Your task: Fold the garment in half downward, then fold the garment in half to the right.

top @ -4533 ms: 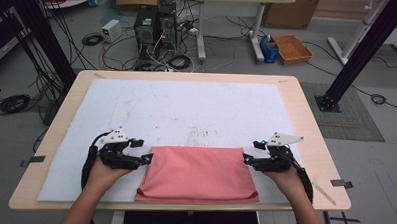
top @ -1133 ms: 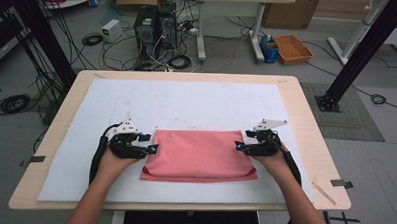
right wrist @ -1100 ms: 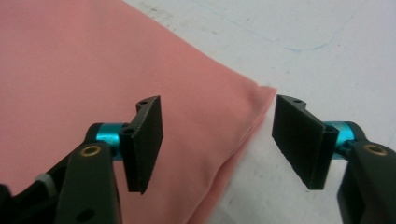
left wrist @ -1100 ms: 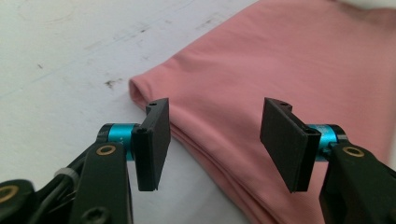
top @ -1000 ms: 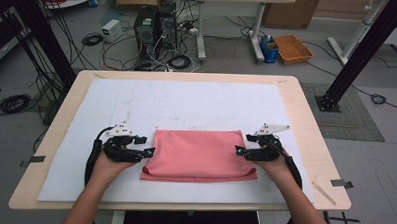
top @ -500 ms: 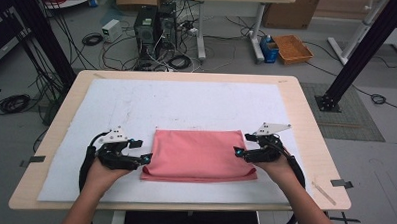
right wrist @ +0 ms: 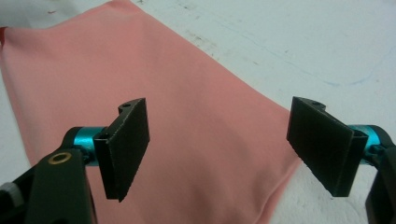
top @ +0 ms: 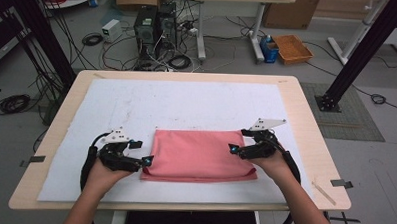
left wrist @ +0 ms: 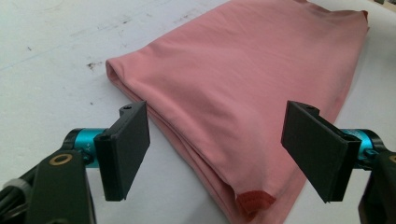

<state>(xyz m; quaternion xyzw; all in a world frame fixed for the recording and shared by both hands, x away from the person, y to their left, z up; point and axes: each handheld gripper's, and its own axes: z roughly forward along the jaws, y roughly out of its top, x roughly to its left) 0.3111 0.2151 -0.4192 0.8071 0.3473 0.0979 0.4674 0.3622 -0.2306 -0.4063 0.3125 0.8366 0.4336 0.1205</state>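
Note:
A folded pink cloth [top: 200, 154] lies flat on the white table cover [top: 186, 106], near the front edge. My left gripper [top: 145, 161] sits at the cloth's left edge, and its jaws have just been opening. In the left gripper view the gripper [left wrist: 219, 149] stands open over the cloth's layered edge [left wrist: 224, 107], pads clear of it. My right gripper [top: 231, 149] is at the cloth's right edge, its jaws also just opening. The right gripper view shows the gripper [right wrist: 224, 144] open above the cloth's corner [right wrist: 154, 116], pressing on nothing.
The wooden table [top: 306, 126] has bare rims left and right of the cover. Beyond its far edge, on the floor, are computer towers [top: 152, 25], cables and an orange tray [top: 293, 48]. A black frame post [top: 358, 52] stands at the right.
Both grippers have let go of the cloth and their jaws stand wider. The left gripper has drawn back slightly to the left. The cloth lies folded, shorter than several seconds ago.

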